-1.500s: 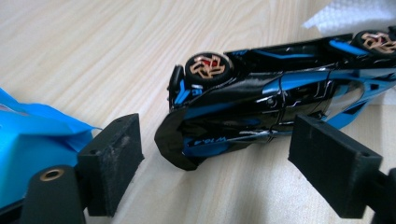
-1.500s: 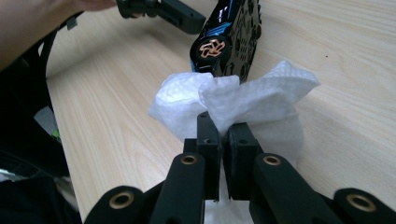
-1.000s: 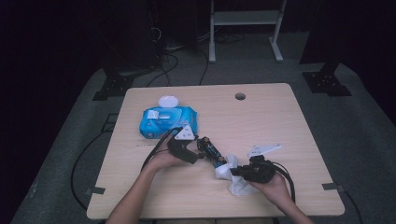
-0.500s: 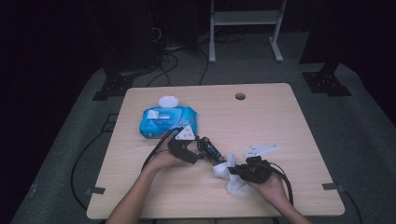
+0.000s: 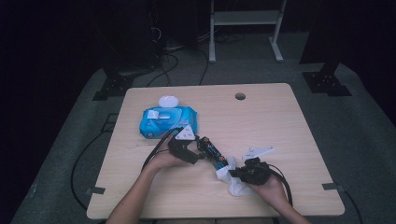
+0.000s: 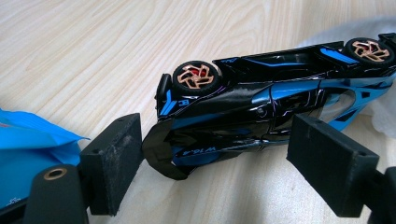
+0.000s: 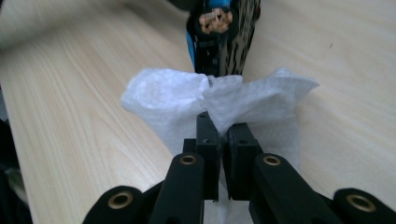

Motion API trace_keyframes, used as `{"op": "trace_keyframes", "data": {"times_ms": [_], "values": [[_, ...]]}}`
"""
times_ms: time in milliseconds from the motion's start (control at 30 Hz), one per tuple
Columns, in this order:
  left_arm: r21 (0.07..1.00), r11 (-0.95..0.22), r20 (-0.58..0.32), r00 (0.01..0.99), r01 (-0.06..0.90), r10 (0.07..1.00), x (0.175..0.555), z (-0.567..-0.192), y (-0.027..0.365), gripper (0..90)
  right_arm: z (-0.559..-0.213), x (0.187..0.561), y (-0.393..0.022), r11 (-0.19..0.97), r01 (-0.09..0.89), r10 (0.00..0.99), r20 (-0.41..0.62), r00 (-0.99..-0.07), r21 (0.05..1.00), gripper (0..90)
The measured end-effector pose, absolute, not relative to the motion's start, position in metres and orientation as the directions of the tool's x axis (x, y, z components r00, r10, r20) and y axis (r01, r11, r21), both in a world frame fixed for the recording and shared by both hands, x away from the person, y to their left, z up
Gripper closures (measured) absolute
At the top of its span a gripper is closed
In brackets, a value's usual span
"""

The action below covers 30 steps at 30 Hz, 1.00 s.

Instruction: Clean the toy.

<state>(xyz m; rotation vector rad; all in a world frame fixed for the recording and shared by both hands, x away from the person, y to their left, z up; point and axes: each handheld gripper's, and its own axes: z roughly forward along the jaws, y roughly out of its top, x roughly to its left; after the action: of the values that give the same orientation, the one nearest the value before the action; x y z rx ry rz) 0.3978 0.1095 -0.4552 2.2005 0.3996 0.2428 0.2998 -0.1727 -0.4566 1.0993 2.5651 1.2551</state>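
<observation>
A black and blue toy car (image 5: 212,151) lies tipped on its side near the middle of the table (image 5: 280,130), wheels turned up. My left gripper (image 5: 198,150) has it between wide-set jaws. In the left gripper view one pad (image 6: 114,163) presses the car's (image 6: 261,102) end and the other pad (image 6: 327,168) sits against its lower side. My right gripper (image 5: 236,173) is shut on a bunched white wipe (image 5: 233,184). In the right gripper view the wipe (image 7: 168,100) spreads ahead of the closed jaws (image 7: 223,135) and touches the car's (image 7: 222,28) near end.
A blue pack of wet wipes (image 5: 166,122) lies at the back left, just behind my left hand, with a round white lid (image 5: 168,101) behind it. A cable hole (image 5: 240,96) is near the far edge. Both forearms come in from the front edge.
The right gripper with the wipe has crept slightly left toward the car. The left gripper and the car have stayed put.
</observation>
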Motion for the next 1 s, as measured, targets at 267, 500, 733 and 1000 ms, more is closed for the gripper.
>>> {"op": "trace_keyframes", "data": {"times_ms": [267,500,733,1000], "values": [[0.781,-0.591,0.033,0.933,0.2,0.359,0.397,-0.457,0.107,17.9,-0.446,0.295,-0.171,0.389,0.525,0.636,0.191,-0.748,0.757,85.0],[0.765,-0.611,0.04,0.933,0.202,0.358,0.393,-0.455,0.109,17.9,-0.452,0.299,-0.174,0.395,0.539,0.656,0.182,-0.732,0.744,85.0],[0.777,-0.604,0.033,0.947,0.177,0.32,0.383,-0.456,0.115,22.5,-0.448,0.299,-0.183,0.381,0.521,0.667,0.163,-0.727,0.764,84.9],[0.79,-0.575,0.019,0.928,0.215,0.372,0.39,-0.456,0.123,51.7,-0.445,0.303,-0.186,0.387,0.502,0.645,0.161,-0.747,0.773,84.8]]}}
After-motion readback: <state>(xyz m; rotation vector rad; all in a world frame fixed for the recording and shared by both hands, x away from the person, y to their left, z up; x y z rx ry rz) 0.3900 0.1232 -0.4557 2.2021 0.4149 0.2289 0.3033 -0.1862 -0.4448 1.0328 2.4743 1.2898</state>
